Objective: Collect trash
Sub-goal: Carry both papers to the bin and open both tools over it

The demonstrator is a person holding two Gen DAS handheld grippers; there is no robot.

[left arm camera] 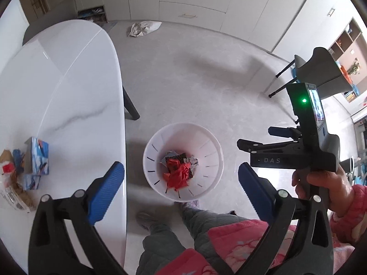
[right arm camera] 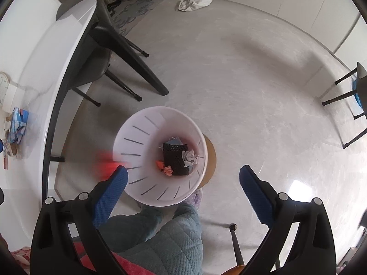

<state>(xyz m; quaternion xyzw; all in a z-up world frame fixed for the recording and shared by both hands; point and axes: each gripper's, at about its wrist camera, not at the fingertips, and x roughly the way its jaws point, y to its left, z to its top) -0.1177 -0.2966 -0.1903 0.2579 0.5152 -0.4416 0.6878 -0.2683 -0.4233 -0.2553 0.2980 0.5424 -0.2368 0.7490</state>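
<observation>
A white slotted trash bin (left arm camera: 215, 160) stands on the floor beside the table; it also shows in the right wrist view (right arm camera: 137, 142). Inside lie red crumpled wrappers (left arm camera: 177, 175), a black piece (right arm camera: 175, 160) and crumpled paper (right arm camera: 190, 157). A blurred red scrap (right arm camera: 106, 165) is in the air at the bin's left rim. My left gripper (left arm camera: 181, 184) is open and empty above the bin. My right gripper (right arm camera: 183, 189) is open and empty above the bin; it also shows in the left wrist view (left arm camera: 253, 141). More trash, blue-white packs (left arm camera: 37, 158) and wrappers (left arm camera: 11, 183), lies on the white table (left arm camera: 68, 87).
A grey chair (left arm camera: 321, 73) stands at the right. Black table legs (right arm camera: 128, 52) and a chair are left of the bin. A white cloth bag (left arm camera: 143, 28) lies on the floor by the cabinets. The person's legs (right arm camera: 165, 233) are below the bin. A clock (right arm camera: 3, 84) is on the table.
</observation>
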